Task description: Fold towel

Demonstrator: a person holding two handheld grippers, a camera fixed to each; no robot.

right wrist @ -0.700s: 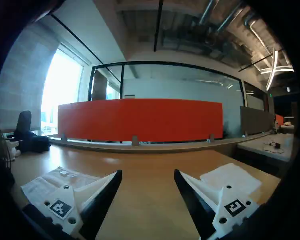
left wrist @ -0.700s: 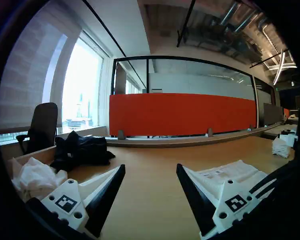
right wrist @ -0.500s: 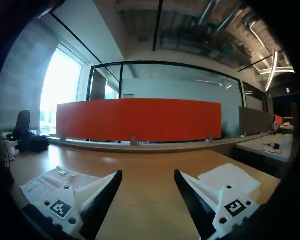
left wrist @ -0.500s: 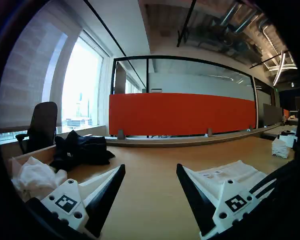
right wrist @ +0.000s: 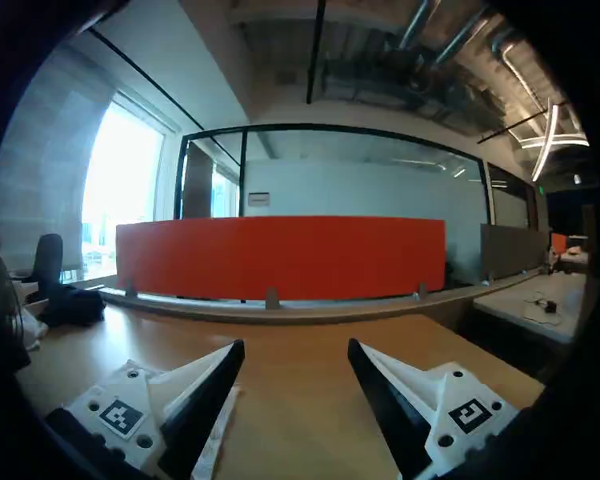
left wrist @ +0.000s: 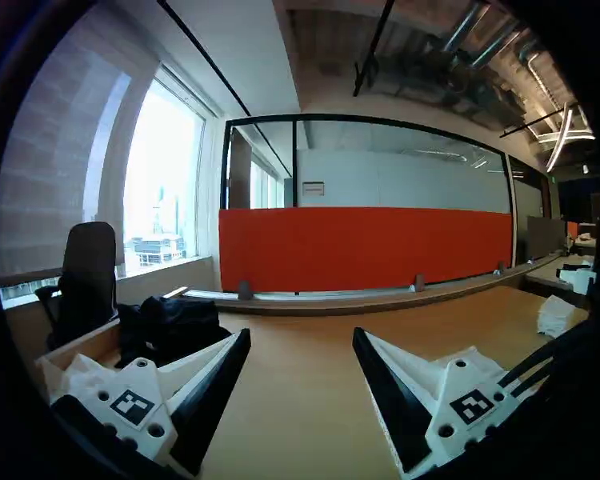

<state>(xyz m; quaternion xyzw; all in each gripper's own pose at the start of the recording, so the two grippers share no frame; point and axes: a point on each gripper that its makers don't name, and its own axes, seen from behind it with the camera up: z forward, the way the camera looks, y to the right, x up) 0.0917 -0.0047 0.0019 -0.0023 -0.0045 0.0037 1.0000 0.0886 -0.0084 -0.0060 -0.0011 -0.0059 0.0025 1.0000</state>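
Observation:
My left gripper (left wrist: 300, 332) stands open low over the wooden table (left wrist: 300, 384), with nothing between its fingers. My right gripper (right wrist: 296, 342) is also open over the same table (right wrist: 300, 376), its jaws empty. A narrow strip of the white towel (right wrist: 220, 424) lies flat on the table beside the inner edge of the right gripper's left finger (right wrist: 196, 392). The finger hides the rest of the towel.
A black bag (left wrist: 168, 324) and a box of crumpled white cloth (left wrist: 76, 372) sit at the table's left end, by an office chair (left wrist: 88, 276). Folded white towels (left wrist: 558, 314) lie at the far right. An orange partition (left wrist: 364, 248) bounds the table's far edge.
In both views the scene has slid downward. The white towel that lay spread beyond the fingers is now almost wholly hidden behind them. Both grippers stay open.

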